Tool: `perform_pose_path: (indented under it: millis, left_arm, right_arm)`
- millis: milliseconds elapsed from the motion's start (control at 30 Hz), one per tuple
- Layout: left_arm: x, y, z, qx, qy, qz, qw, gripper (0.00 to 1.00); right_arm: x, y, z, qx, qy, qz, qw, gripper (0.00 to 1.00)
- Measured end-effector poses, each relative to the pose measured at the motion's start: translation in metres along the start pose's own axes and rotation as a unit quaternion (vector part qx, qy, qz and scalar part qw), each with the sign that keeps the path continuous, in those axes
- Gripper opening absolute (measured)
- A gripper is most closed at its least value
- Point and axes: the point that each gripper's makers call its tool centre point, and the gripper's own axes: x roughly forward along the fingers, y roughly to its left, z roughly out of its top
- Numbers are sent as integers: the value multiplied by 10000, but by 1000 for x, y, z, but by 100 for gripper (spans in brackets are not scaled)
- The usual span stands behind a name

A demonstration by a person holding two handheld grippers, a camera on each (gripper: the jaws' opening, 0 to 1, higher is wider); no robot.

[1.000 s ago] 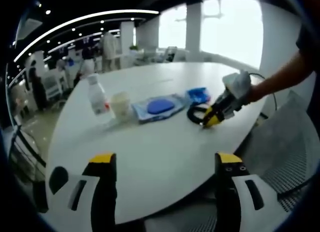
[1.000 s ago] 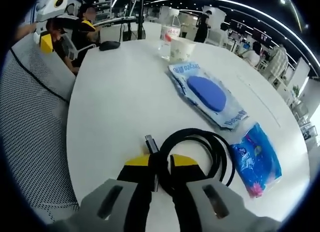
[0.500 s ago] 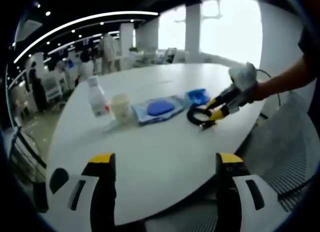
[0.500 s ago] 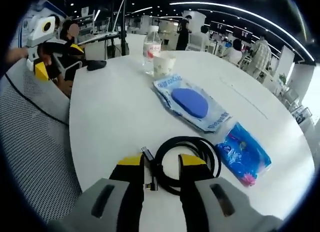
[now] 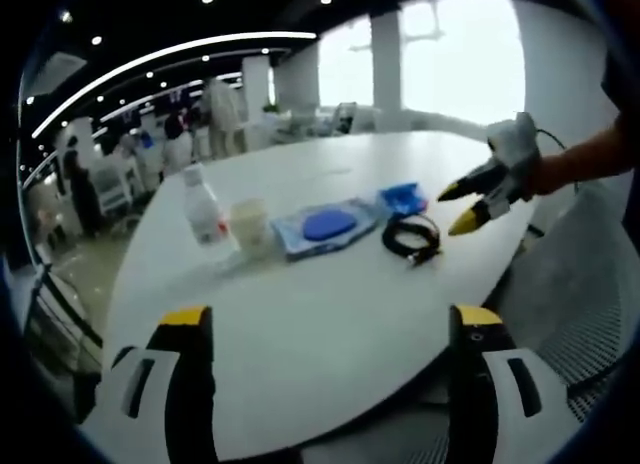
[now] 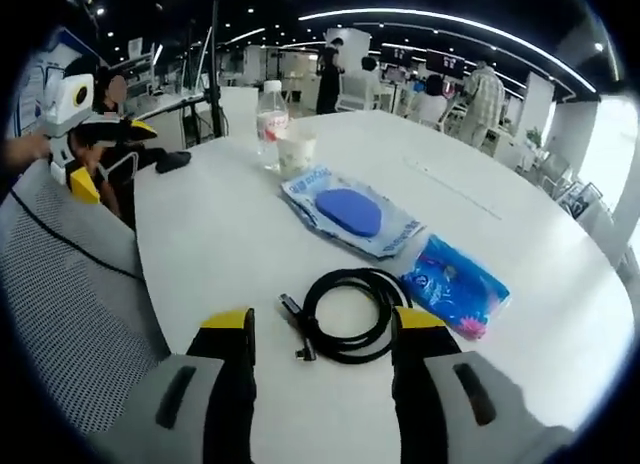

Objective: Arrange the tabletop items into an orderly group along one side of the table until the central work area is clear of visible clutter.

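White table [image 6: 230,244] holds 5 things in a row: bottle [image 6: 267,112], cup [image 6: 296,150], pouch [image 6: 350,216], blue pack [image 6: 453,285], cable [image 6: 345,313]. Your right gripper [image 6: 322,329] and left gripper [image 5: 330,329] are both wide open, holding nothing. Tidying looks nearly done.

The setting is a large open-plan office. A wide white desk [image 6: 520,244] is standing in the foreground, people [image 6: 484,92] are standing and sitting at workstations behind it, recessed spotlights and curved light strips [image 5: 170,52] are running across a dark ceiling, and tall windows [image 5: 455,54] are admitting daylight.
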Motion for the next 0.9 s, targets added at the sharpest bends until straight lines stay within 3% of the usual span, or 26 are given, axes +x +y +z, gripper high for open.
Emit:
perform_pose_path:
  millis: [500,900]
  left_arm:
    - [0,-3,0,-33,22,-57,10000,95]
    - [-1,-5,0,-25,53,-94,9999,94]
  right_arm:
    - [-54,-5,-9,149,-114,-491,9986,72]
    - [-81,0,-14,317,-287,-718,9965,85]
